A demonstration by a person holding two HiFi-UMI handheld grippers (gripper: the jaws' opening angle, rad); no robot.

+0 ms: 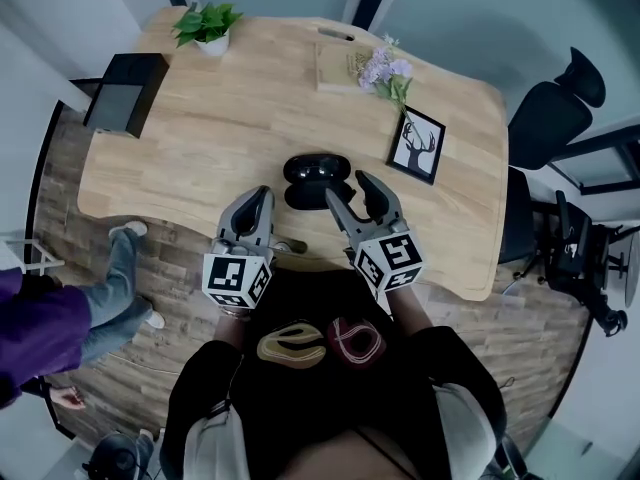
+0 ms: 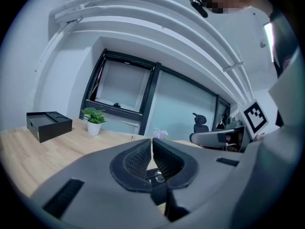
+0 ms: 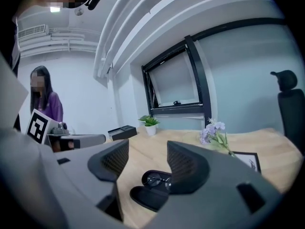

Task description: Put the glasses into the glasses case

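Right gripper view shows the glasses (image 3: 153, 179) already in the open glasses case (image 3: 145, 198), lower centre. Your right gripper (image 3: 147, 152) has its jaws apart and empty, and your left gripper (image 2: 152, 144) has its jaws together on nothing. Next, probably, shut the lid.

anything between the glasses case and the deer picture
No, only bare table lies between the glasses case and the deer picture. The head view shows this.

I stand at a pale wooden table (image 1: 250, 138) on wood-plank flooring (image 1: 180, 288). Black office chairs (image 1: 555, 118) sit to my right. Ahead, a black-framed window (image 3: 174, 85) tilts open in a pale wall (image 3: 124, 99).
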